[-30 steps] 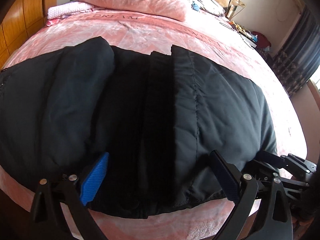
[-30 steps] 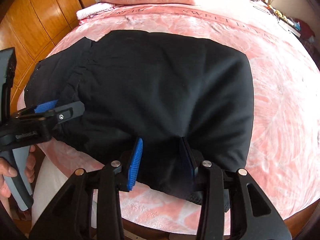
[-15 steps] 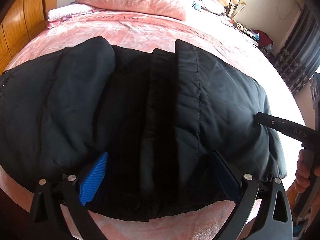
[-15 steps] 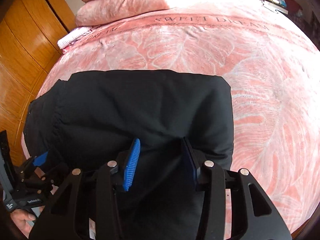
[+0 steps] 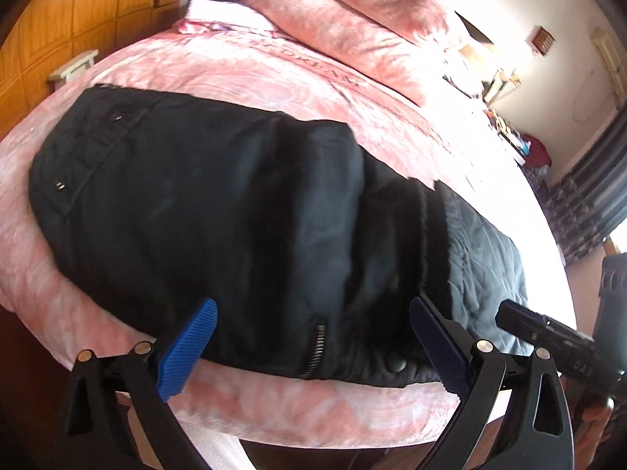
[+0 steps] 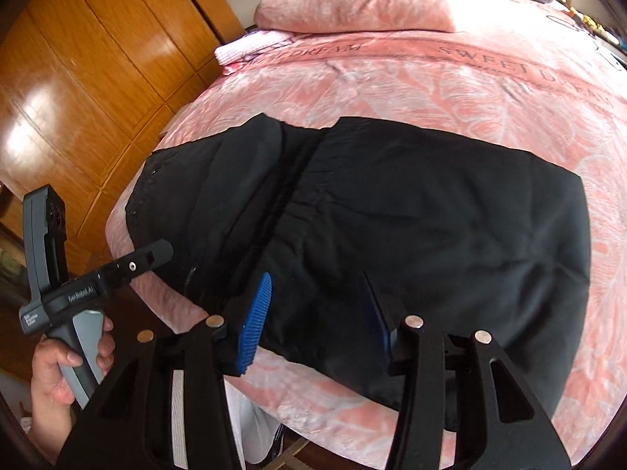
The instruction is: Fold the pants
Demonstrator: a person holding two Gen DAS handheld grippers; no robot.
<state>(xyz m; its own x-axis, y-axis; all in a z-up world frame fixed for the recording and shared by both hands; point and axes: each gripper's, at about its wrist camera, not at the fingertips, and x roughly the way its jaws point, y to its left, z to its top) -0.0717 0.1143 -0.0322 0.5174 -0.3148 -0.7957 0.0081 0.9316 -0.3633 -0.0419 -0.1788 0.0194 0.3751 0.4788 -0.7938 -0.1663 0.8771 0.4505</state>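
Observation:
Black pants [image 5: 243,227] lie folded into a wide bundle near the front edge of the pink bed; they also show in the right wrist view [image 6: 411,227]. A zipper [image 5: 315,348] and a snap button [image 5: 395,364] show at the near edge. My left gripper [image 5: 313,348] is open, its blue pads apart just above the near edge of the pants. My right gripper [image 6: 317,313] is open over the near edge of the pants, holding nothing. The left gripper's body also shows in the right wrist view [image 6: 117,270], held by a hand.
The pink bedspread [image 6: 470,90] covers the bed, with pink pillows [image 5: 352,27] at the head. Wooden wardrobe doors [image 6: 78,78] stand to the left. A cluttered side table [image 5: 509,125] and dark curtains [image 5: 588,196] are at the far right. The bed's front edge [image 5: 313,411] is close below the grippers.
Both grippers have drawn back and swung left. The right gripper's jaws, which pinched the cloth a second ago, now stand wider and free of it. The pants lie flat.

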